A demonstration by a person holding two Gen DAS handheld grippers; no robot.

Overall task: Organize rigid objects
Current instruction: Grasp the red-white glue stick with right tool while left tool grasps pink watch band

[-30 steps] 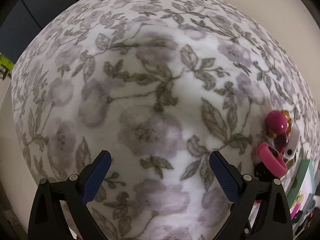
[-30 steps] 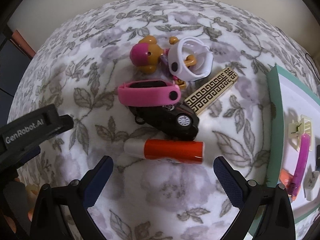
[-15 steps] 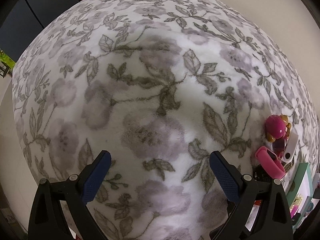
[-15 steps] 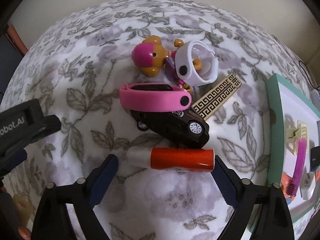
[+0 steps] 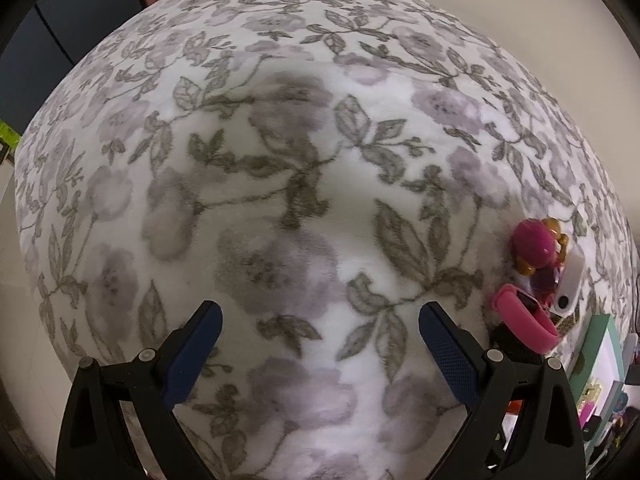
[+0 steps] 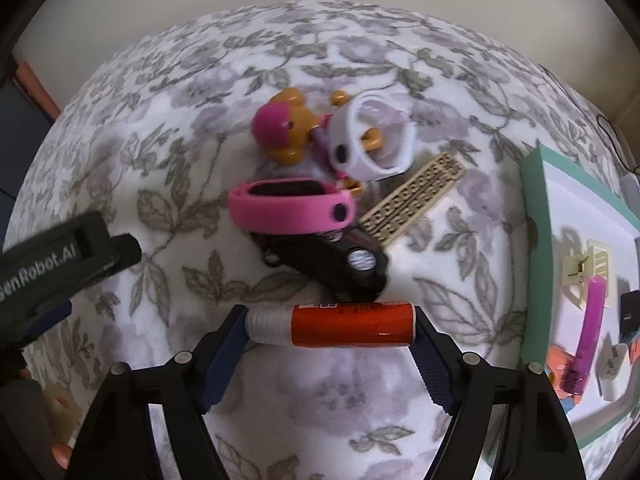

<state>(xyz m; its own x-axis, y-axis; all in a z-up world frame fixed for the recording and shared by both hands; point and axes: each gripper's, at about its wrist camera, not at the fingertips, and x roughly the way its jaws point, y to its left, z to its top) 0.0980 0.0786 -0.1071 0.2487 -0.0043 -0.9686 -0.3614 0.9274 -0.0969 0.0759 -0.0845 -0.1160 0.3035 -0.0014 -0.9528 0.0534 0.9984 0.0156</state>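
Right gripper (image 6: 332,326) is closing end to end along the red glue stick (image 6: 340,324), its blue pads level with the white cap on one side and the flat red base on the other; whether they press yet cannot be told, though they look to be touching or just short of it. Left gripper (image 5: 320,340) hangs with its jaws wide apart over bare blanket, nothing between them.

To do this grasp well, I judge the pads should meet both flat ends squarely, since a smooth, glossy plastic cylinder held lengthwise can pop out if squeezed off-centre. Lift straight up: the black toy car (image 6: 328,260) lies touching or just beside the stick on its far side and could be dragged along. The fleece blanket (image 6: 160,140), soft and printed with grey leaves and mauve flowers, gives under pressure, so pressing down buys little.

Beyond the car lies a pink wristband (image 6: 292,210), a rubbery oval loop resting against the car's roof. Beside it is a flat gold-patterned bar (image 6: 414,204) with a Greek-key design. Farthest sit a hard brown-and-magenta toy figure (image 6: 286,128) and a white rounded plastic ring piece (image 6: 374,142), touching each other.

At the blanket's right edge sits a shallow tray (image 6: 534,220) with a green rim and white floor, already holding a purple clip and small pieces, the likely destination.
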